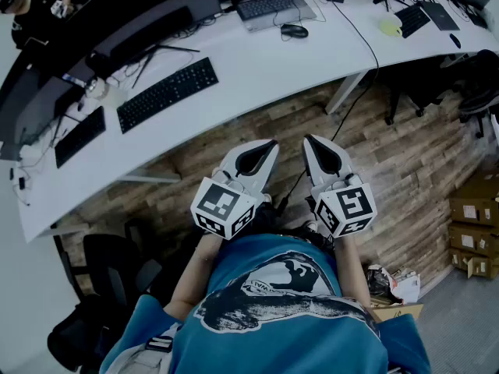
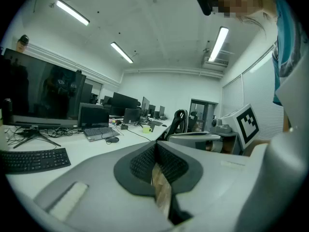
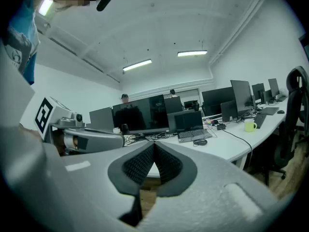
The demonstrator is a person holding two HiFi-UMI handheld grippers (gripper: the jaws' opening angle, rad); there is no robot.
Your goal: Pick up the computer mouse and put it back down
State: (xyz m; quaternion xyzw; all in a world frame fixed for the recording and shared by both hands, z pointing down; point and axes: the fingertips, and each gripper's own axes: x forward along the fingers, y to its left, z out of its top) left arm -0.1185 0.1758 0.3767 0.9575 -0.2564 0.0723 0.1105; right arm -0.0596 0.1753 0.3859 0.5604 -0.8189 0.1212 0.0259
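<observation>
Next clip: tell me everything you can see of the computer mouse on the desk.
The computer mouse is small, dark and rounded, plastic by its look. It lies flat on the white desk, beside the front corner of an open laptop. Whether it has a cable cannot be told. Only the desk touches it: the left gripper and right gripper, both shut and empty, are held near the person's body, well short of it.

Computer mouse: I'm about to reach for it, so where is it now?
In the head view, top centre: the computer mouse sits on the white desk by the laptop, at its right corner.
</observation>
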